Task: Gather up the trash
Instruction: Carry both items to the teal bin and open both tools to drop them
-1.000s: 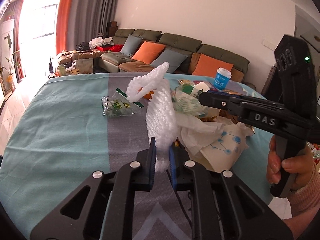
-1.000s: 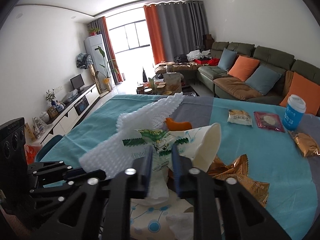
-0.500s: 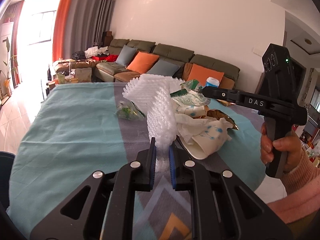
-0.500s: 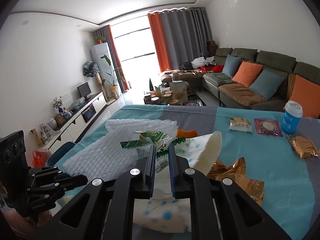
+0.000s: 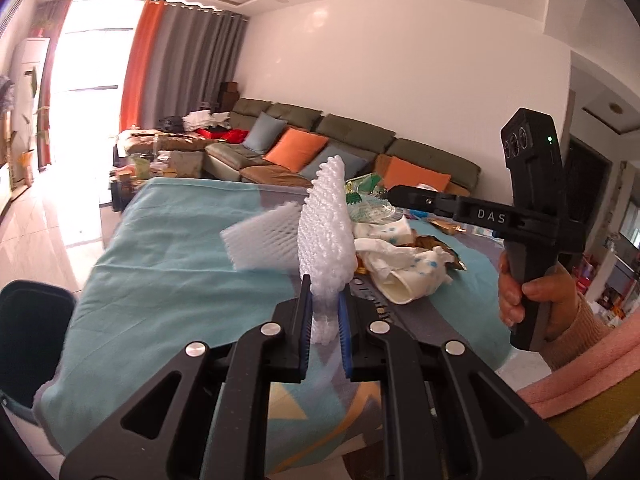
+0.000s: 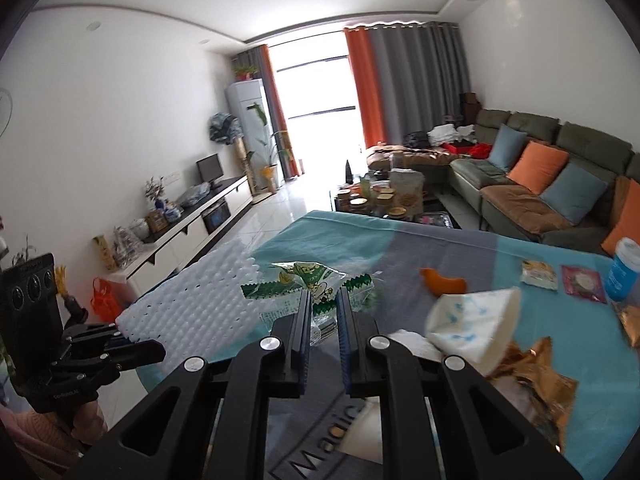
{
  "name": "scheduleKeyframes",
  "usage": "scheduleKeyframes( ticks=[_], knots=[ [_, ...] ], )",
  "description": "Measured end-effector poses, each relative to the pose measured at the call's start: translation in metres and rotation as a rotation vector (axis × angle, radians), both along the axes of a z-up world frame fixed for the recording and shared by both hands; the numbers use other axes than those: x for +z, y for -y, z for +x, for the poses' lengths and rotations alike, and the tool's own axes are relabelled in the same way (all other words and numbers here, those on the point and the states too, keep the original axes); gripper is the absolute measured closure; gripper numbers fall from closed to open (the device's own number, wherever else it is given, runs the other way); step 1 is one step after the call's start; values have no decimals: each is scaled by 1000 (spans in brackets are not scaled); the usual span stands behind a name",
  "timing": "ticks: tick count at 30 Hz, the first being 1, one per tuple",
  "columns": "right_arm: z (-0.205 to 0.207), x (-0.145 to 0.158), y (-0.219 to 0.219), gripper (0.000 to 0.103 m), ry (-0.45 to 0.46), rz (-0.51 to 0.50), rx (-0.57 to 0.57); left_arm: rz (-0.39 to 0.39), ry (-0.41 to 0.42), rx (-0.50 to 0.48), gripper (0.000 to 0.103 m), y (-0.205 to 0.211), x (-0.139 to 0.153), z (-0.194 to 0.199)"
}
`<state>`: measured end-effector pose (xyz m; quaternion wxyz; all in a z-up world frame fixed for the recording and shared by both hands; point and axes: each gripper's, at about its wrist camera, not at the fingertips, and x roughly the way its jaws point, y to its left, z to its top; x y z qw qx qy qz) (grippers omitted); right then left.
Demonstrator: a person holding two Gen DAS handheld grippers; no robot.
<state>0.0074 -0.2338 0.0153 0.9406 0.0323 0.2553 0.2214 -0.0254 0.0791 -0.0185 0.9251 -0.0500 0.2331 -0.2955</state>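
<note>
The left gripper (image 5: 324, 312) has its fingers (image 5: 305, 320) closed on the lower end of a white foam fruit net (image 5: 326, 236), a soft mesh sleeve of knobbly, lattice-like cells. The net stands upright above the fingers, one flap folding out to the left, lifted off the bench (image 5: 168, 248), which is covered in a teal and grey cloth. The right gripper (image 6: 323, 316) has its fingers (image 6: 303, 320) pinched on a crinkled clear wrapper with green zigzag edges and a cartoon print (image 6: 316, 284), held above the bench beside the foam net (image 6: 192, 304). On the cloth near it lie a crumpled white paper cup with blue dots (image 6: 476, 324), gold foil wrappers (image 6: 532, 380) and an orange peel piece (image 6: 442, 282).
</note>
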Motion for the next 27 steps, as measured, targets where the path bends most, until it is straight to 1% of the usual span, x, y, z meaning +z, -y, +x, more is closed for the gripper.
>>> scheduleKeyframes(
  ticks=[4, 7, 11, 16, 17, 21, 27],
  knots=[
    [8, -6, -23, 92, -19, -8, 53, -7, -4, 43, 91, -18, 1, -6],
    [14, -10, -40, 92, -35, -4, 93, -5, -2, 93, 91, -34, 3, -10],
    [21, -12, -62, 92, -49, 3, 155, 2, -8, 197, 91, -61, 7, -8],
    [37, -13, -110, 92, -80, 20, 258, 15, -28, 357, 91, -113, 7, -8],
    [41, -14, -121, 92, -85, 21, 280, 25, -37, 400, 91, -127, 7, -7],
    [54, -16, -157, 92, -116, 20, 356, 38, -75, 521, 91, -175, 0, -4],
    [66, -24, -221, 92, -148, -25, 457, 74, -150, 647, 91, -229, -16, -1]
  ],
)
